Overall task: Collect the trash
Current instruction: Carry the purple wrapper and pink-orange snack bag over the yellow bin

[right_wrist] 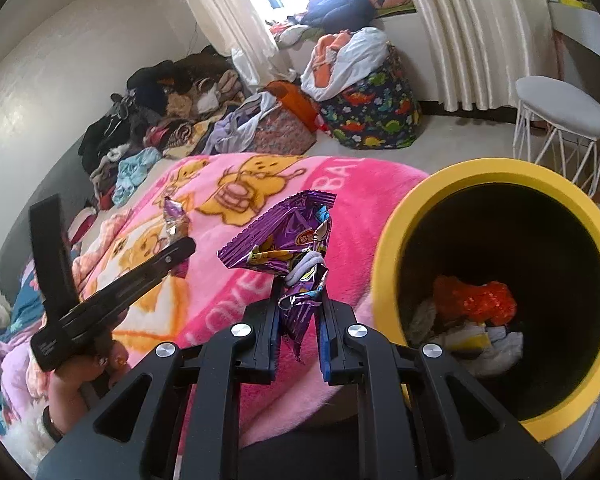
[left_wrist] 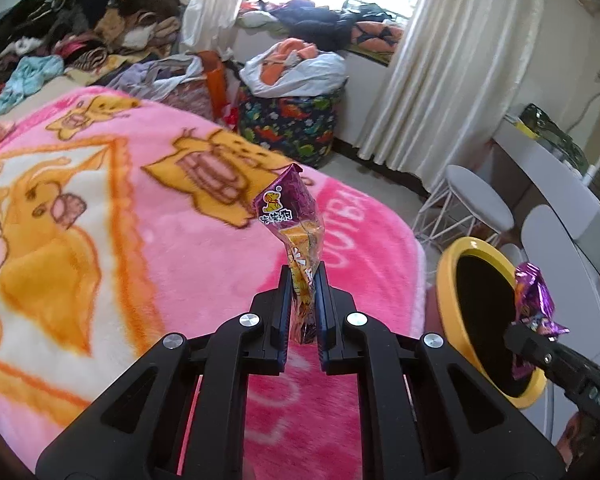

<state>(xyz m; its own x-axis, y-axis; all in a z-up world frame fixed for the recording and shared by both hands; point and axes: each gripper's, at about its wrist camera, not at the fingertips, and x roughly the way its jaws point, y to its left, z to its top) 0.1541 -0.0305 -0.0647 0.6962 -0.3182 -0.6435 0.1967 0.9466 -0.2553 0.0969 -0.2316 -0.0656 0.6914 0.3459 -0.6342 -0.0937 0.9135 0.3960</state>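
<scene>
My left gripper is shut on a purple and orange snack wrapper and holds it above the pink blanket. My right gripper is shut on a crumpled purple wrapper, just left of the yellow-rimmed black bin. The bin holds orange and white trash. In the left wrist view the bin is at the right, with the right gripper and its purple wrapper over its rim. The left gripper and its wrapper show at the left of the right wrist view.
Piles of clothes lie at the bed's far end. A dinosaur-print basket with a white bag stands near the curtains. White stools and a white desk stand to the right.
</scene>
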